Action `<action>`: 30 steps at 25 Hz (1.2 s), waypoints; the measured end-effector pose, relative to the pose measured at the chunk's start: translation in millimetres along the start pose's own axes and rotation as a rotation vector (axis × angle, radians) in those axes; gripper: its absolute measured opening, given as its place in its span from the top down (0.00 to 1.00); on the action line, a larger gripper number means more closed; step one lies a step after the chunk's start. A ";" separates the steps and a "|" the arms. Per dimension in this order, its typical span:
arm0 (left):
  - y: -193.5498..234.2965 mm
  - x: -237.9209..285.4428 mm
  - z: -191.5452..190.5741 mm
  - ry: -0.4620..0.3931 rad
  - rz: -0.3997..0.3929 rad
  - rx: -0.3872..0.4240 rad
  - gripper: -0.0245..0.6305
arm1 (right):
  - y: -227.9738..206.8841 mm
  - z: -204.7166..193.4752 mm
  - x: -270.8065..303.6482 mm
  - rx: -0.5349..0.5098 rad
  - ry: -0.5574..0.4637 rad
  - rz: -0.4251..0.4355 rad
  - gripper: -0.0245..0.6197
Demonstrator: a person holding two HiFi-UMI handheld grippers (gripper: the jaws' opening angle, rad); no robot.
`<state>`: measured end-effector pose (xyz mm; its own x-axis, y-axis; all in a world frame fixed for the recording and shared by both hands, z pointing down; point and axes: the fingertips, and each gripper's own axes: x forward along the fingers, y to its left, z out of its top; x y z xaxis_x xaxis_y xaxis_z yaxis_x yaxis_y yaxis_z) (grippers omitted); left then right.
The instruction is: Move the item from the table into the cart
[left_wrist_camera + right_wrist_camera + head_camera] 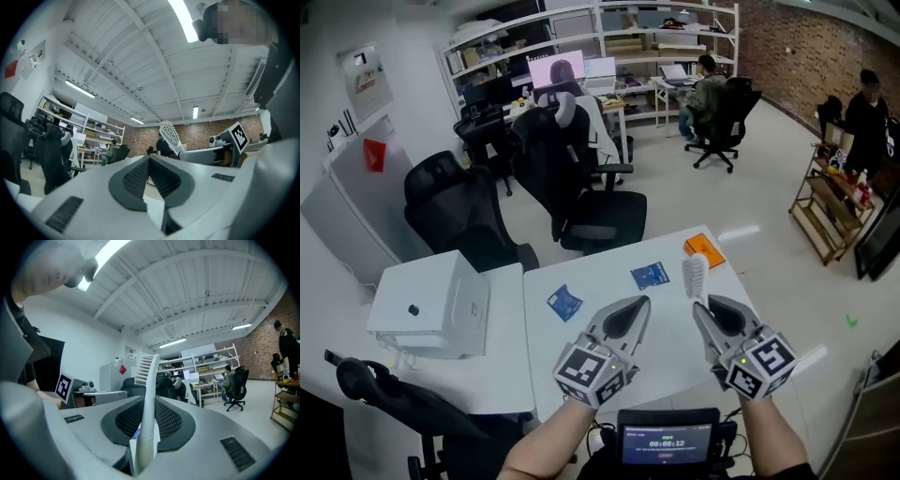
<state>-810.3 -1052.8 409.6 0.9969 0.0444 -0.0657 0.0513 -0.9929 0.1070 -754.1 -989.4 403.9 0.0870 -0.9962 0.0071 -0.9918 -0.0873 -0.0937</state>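
We cannot read the print on the near blue packet (564, 303) or the far blue packet (650, 275) on the counter (666, 328); it is too small. The white brush (149, 394) hides its handle's lower end between the right tongs' (701, 305) jaws.

The white brush (695, 275) stands upright, bristled head uppermost, pinched in the right claw (703, 306).

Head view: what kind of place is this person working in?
Likely an office or workshop: black swivel chairs stand around the desks, a lit monitor sits on one, and stocked shelves line the back wall.
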 end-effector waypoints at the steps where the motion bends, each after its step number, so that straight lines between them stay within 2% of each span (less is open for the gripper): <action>1: -19.6 19.9 -0.3 0.001 -0.013 -0.001 0.96 | -18.7 5.6 -19.2 -0.007 -0.007 -0.008 0.89; 4: -74.3 81.5 -6.5 0.013 -0.057 -0.002 0.96 | -77.7 17.8 -71.5 -0.025 -0.024 -0.043 0.89; 10: -152.2 190.0 -15.6 0.031 -0.261 -0.019 0.96 | -182.0 33.1 -141.1 -0.009 -0.070 -0.210 0.89; 21: -271.4 309.7 -21.1 0.019 -0.627 -0.069 0.96 | -294.3 50.7 -283.8 -0.002 -0.113 -0.621 0.89; 26: -385.5 359.0 -45.5 0.070 -0.786 -0.084 0.96 | -338.5 48.6 -398.9 0.000 -0.139 -0.766 0.89; 30: -508.9 400.1 -58.6 0.061 -0.865 -0.120 0.96 | -372.0 51.2 -523.2 -0.031 -0.167 -0.867 0.89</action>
<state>-434.0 -523.2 387.0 0.6067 0.7860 -0.1190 0.7936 -0.5902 0.1480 -425.8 -435.7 384.1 0.8201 -0.5663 -0.0822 -0.5720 -0.8146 -0.0956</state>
